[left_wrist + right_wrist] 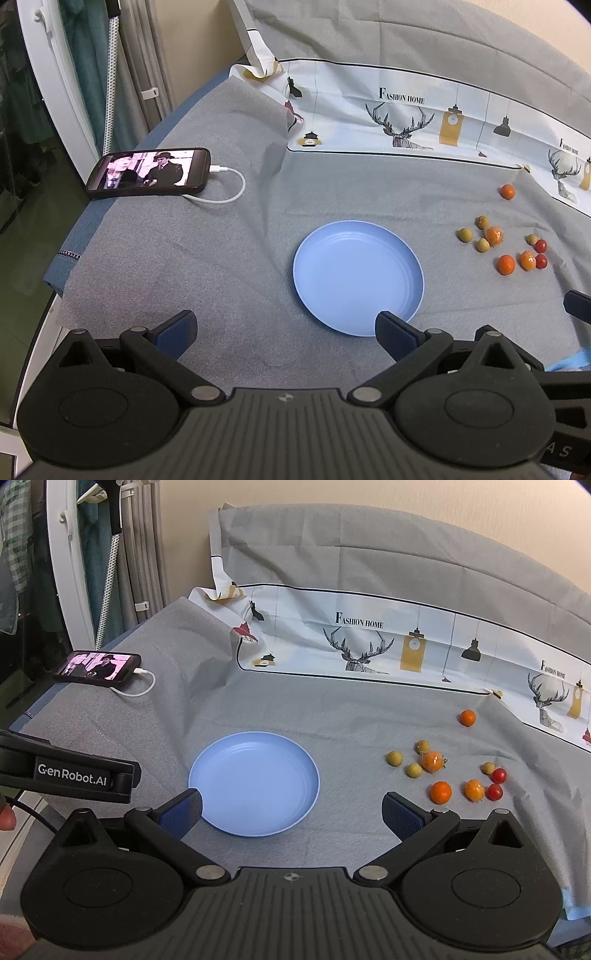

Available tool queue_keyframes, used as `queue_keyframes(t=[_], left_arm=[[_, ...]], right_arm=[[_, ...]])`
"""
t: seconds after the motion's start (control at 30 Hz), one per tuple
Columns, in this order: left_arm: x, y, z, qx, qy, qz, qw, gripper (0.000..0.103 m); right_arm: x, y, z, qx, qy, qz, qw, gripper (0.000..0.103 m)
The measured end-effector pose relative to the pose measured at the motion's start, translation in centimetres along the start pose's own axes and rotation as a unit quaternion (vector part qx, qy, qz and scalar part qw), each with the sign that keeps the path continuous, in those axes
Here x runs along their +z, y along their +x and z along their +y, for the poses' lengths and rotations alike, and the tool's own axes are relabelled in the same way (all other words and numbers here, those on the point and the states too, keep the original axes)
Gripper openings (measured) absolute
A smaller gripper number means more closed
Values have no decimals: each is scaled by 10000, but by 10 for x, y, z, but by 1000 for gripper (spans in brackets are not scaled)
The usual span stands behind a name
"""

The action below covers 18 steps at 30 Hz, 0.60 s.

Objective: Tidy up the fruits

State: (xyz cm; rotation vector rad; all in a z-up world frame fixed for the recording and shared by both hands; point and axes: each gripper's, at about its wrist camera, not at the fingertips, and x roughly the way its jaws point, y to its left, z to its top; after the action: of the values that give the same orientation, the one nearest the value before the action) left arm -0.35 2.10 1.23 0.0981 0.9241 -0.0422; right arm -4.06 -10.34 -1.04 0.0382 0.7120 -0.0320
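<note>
The fruits lie loose on the grey cloth (332, 716) that covers the bench, toward its right side, none of them in a container: a cluster of small round pieces with four yellow-green ones (394, 758), two red ones (499, 775) side by side at the cluster's right end, and orange ones (440, 792) among them, plus a single orange fruit (467, 717) set apart, nearer the back edge. The blue plate (255, 775) sits to the left of the cluster, about mid-bench and well apart from it, and holds nothing; its inside shows only bare blue. The left claw (286, 334) hovers above the cloth at the near side of the bench, level and pointing toward the back, its jaws spread wide with nothing between them; its right finger overlaps the plate's near rim in the picture, though contact cannot be told. The right claw (291, 812) is posed alike just to the right of it, released and wide, holding nothing, its left finger over the plate's near-left rim and its right finger near the closest orange fruit. At the bench's far left corner lies a phone (149, 172) with a lit screen and a white cable (229, 184) plugged in. Along the back edge runs a white printed cloth (406, 110) with deer heads and lamps.
</note>
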Motion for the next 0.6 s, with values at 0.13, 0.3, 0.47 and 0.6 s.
queue_keyframes(t=[0.13, 0.3, 0.47, 0.6], left_arm=[[0, 2, -2, 2, 17, 42, 10000, 103], [-1, 4, -4, 29, 49, 91, 9999, 103], [-1, 8, -7, 81, 89, 171, 9998, 103], [1, 13, -9, 107, 108, 247, 9996, 103]], right_arm=[[0, 2, 1, 14, 25, 24, 10000, 103], [-1, 4, -1, 78, 45, 63, 9999, 103], [-3, 9, -5, 161, 127, 132, 9997, 103], [-4, 14, -10, 184, 219, 154, 9995, 103]])
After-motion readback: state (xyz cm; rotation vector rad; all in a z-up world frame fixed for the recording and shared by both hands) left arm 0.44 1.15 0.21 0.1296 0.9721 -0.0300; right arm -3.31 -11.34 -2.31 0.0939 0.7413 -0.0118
